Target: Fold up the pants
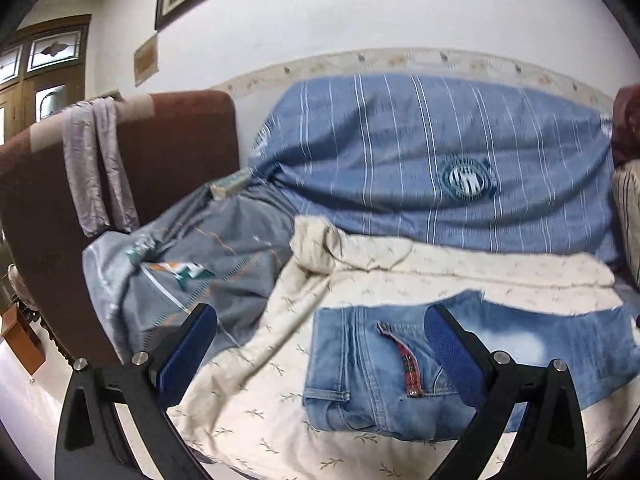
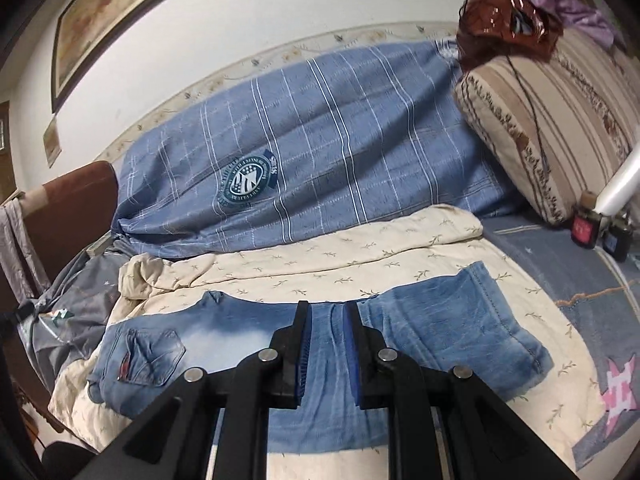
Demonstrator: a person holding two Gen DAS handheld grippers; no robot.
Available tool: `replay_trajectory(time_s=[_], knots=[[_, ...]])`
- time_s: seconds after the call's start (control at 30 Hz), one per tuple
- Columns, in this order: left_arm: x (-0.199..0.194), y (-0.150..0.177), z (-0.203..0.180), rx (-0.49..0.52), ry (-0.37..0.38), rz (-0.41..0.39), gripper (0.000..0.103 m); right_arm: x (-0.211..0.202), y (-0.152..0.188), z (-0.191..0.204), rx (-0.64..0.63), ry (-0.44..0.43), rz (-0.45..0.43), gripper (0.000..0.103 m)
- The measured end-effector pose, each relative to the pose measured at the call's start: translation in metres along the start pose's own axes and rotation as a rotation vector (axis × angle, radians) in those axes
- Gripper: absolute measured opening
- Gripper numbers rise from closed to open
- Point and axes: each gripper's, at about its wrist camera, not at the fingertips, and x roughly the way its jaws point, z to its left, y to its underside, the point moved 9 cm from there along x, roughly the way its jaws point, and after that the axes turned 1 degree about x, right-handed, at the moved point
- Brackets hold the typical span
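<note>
The light blue jeans lie on a cream leaf-print sheet on the bed, waist and red-lined pocket to the left. My left gripper hovers above the waist, jaws wide apart with nothing between the blue pads. In the right wrist view the jeans stretch from the pocket at left to a leg hem at right. My right gripper is over their middle, its jaws nearly together, with a creased fold of denim pinched between the pads and more denim hanging under it.
A blue striped quilt is bunched along the wall behind the sheet. Grey bedding and a brown headboard with a grey cloth are at left. A striped pillow and small bottles sit at right.
</note>
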Motion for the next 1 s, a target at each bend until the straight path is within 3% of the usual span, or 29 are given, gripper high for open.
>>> replay_trajectory(time_s=[0.5, 1.0], knots=[[-0.056, -0.028, 0.035, -0.056, -0.032, -0.093, 0.103, -0.024, 0.014, -0.019, -0.028, 0.071, -0.013, 0.019], [-0.039, -0.016, 0.017, -0.035, -0.023, -0.042, 0.103, -0.024, 0.014, -0.033, 0.019, 0.061, 0.000, 0.018]])
